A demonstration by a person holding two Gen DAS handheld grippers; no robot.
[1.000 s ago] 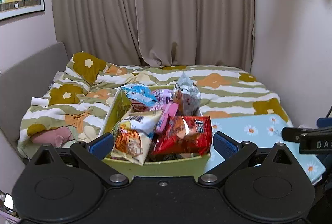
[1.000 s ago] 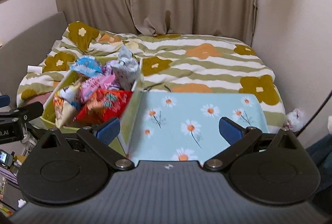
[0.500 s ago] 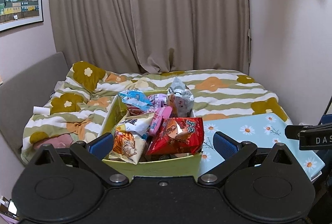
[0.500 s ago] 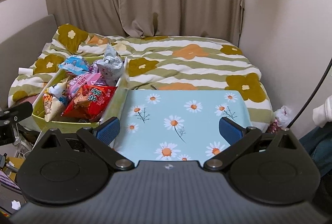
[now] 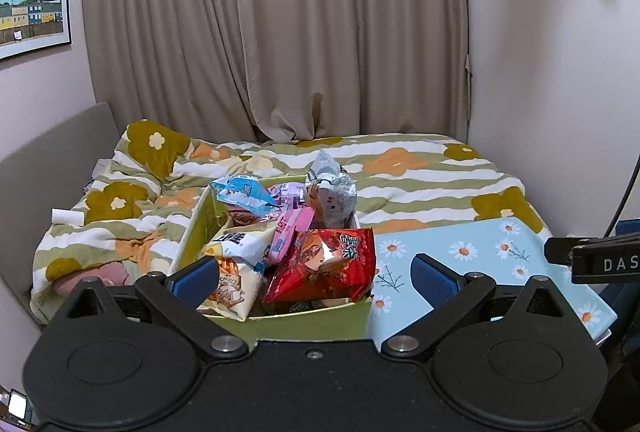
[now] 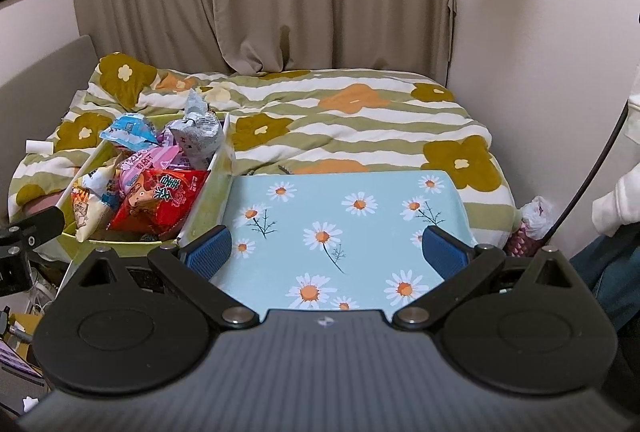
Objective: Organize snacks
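Crinkly foil packets fill your green box (image 5: 280,328) at the desk's (image 6: 360,232) left edge.

The red bag (image 5: 332,264) lies frontmost. Both your left gripper (image 5: 312,272) and right gripper (image 6: 326,246) are spread, holding nothing, and over the last second have drawn back and up; the heap hasn't shifted.

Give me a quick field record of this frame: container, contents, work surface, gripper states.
container: green box, at near edge of bed, left of the tray
contents: red snack bag in front, cream bag, pink pack, blue pack, silver bag
surface: daisy-print tray, nothing on it
left gripper: open, empty
right gripper: open, empty
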